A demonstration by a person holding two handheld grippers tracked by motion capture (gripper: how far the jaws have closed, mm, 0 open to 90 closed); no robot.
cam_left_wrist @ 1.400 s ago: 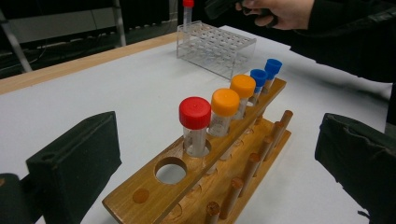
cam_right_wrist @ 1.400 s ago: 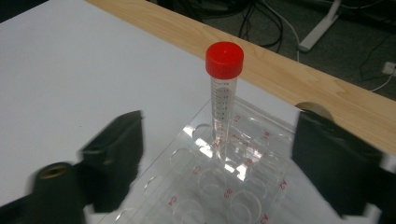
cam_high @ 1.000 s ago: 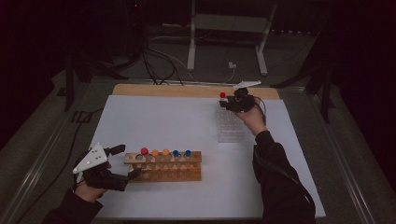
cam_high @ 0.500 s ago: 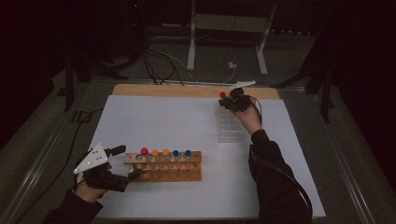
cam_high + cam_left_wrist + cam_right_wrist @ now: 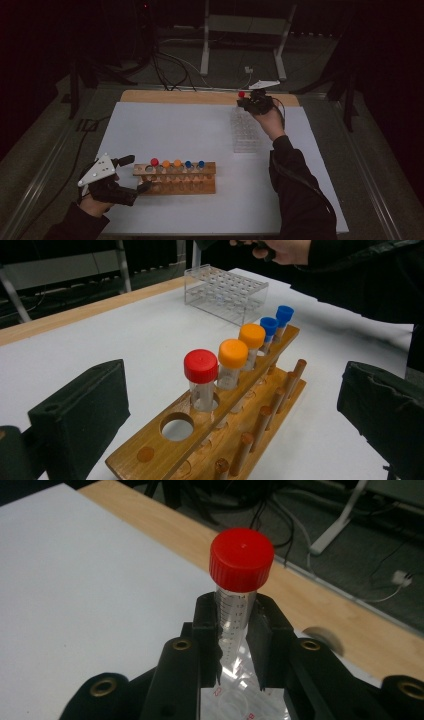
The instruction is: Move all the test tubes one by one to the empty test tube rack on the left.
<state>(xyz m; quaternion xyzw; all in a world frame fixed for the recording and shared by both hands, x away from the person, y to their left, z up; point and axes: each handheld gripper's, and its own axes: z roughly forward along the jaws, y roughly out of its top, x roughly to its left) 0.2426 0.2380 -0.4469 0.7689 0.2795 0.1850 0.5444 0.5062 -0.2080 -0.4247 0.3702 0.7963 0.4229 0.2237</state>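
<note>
The white table top (image 5: pixel 165 125) spreads wide under the high camera, with a strip of bare wood (image 5: pixel 175 96) along its far edge. On it, near the person's side, lies the wooden rack (image 5: pixel 176 178), long and low, with a front row of pegs and a top rail of round holes. Five capped tubes stand upright in that rail: a red-capped one (image 5: pixel 201 375) nearest the left gripper, then two orange caps (image 5: pixel 233 354), then two blue caps (image 5: pixel 276 320) at the far end. One hole (image 5: pixel 177 429) beside the red cap sits bare. Farther off to the right is the clear plastic rack (image 5: pixel 246 131), a see-through grid resting flat on the white surface.

Now the hands. The left gripper (image 5: pixel 131 173) rests at the left end of the wooden rack, its jaws spread wide with nothing between them; in the left gripper view the rack's near end lies in that gap, touching neither pad as far as one can see. The right gripper (image 5: pixel 248 102) hovers over the far end of the clear plastic rack, and it is clamped on the red-capped tube (image 5: pixel 236 605). In the right gripper view, the tube stands upright between the pads, the cap well above them, the graduated body pinched just under it, with the clear grid visible below.
</note>
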